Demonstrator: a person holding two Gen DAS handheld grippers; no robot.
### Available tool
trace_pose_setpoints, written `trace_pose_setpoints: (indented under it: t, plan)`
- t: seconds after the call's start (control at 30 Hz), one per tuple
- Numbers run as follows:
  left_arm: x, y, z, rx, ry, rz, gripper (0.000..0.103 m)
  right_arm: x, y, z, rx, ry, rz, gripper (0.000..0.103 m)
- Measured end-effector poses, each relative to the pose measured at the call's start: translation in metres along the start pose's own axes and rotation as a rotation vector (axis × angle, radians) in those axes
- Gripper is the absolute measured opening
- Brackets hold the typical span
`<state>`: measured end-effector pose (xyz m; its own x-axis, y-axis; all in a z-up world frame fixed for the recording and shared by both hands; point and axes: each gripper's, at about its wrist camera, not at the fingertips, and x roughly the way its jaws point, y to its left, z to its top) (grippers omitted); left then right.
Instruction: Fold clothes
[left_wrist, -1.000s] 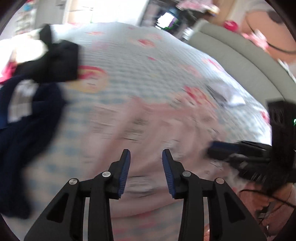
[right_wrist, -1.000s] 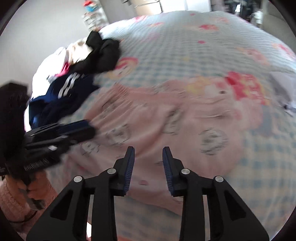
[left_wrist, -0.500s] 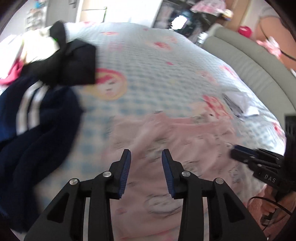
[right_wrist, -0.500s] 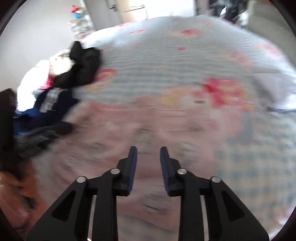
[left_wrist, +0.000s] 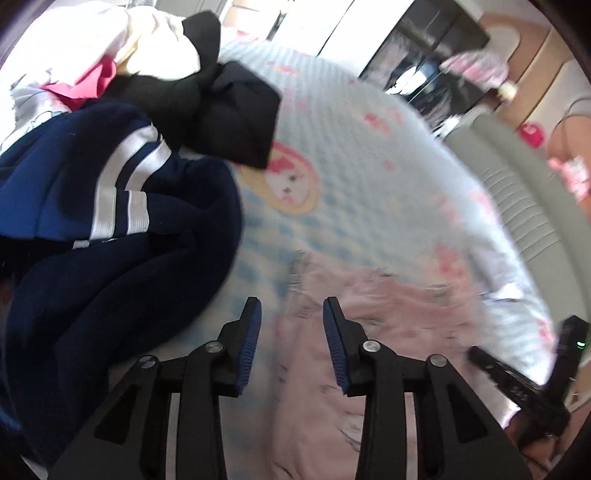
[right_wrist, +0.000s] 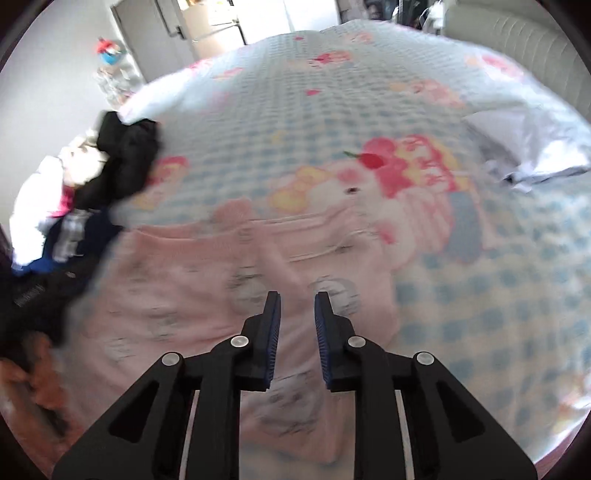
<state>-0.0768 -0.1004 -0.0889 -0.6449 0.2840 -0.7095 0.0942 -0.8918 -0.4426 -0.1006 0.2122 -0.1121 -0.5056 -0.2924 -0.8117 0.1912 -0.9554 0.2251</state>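
The pink printed garment (right_wrist: 207, 295) is spread roughly flat on the checked bedspread (right_wrist: 369, 92), and it serves here as the landmark. No fold can be made out in it, though motion blur hides fine creases, so the task is judged to be near its start for this piece.

The left gripper (left_wrist: 291, 325) is held over the garment's left edge with its jaws parted and nothing between them. The right gripper (right_wrist: 297, 325) is poised above the garment's middle, its jaws narrowly apart and likewise empty; whether the pads touch the cloth cannot be told.

To the left of the pink garment, a heap of unsorted clothes is seen: a navy piece with white stripes (left_wrist: 110, 206), a black piece (left_wrist: 221, 114) beyond it, and white and bright pink cloth (left_wrist: 110, 48) further back (none of these appears folded). Beyond the garment's right side, a pale crumpled item (right_wrist: 517, 147) is lying on the bedspread.

Most of the work is therefore judged to remain.
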Motion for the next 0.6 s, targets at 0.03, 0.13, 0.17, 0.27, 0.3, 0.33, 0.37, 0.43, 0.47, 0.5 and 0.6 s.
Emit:
trace_pose_setpoints:
  t: [0.03,0.13,0.17,0.27,0.3,0.33,0.37,0.43,0.47,0.5,0.6]
  plan:
    - [-0.004,-0.006,-0.006,0.022,0.0,-0.02,0.042,0.0,0.007,-0.003,-0.024,0.009,0.016,0.02]
    - [-0.004,-0.032,-0.031,0.107,0.038,-0.075,0.042,0.006,0.031,-0.024,-0.089,0.054,0.066,0.021]
    - [-0.002,-0.041,-0.042,0.135,0.059,-0.09,0.042,0.011,0.039,-0.033,-0.1,0.072,0.082,0.021]
    - [0.012,-0.058,-0.07,0.253,0.124,-0.021,0.042,0.022,0.054,-0.057,-0.18,0.109,0.043,0.018]
    - [0.013,-0.056,-0.071,0.272,0.131,0.018,0.042,0.02,0.05,-0.058,-0.193,0.108,-0.003,0.016]
    - [0.014,-0.053,-0.073,0.291,0.139,0.058,0.039,0.018,0.046,-0.059,-0.205,0.106,-0.049,0.011]
    - [0.014,-0.051,-0.073,0.307,0.145,0.096,0.038,0.017,0.042,-0.06,-0.218,0.105,-0.096,0.011]
    - [0.001,-0.037,-0.068,0.245,0.127,0.097,0.038,0.011,0.031,-0.06,-0.2,0.101,-0.131,0.011]
    - [-0.006,-0.032,-0.067,0.221,0.109,0.107,0.037,0.005,0.026,-0.058,-0.169,0.092,-0.11,0.011]
    - [-0.012,-0.027,-0.066,0.197,0.09,0.117,0.037,0.001,0.028,-0.059,-0.152,0.079,-0.08,0.014]
    - [-0.024,-0.016,-0.069,0.138,0.05,0.085,0.04,-0.008,0.041,-0.062,-0.128,0.06,0.034,0.016]
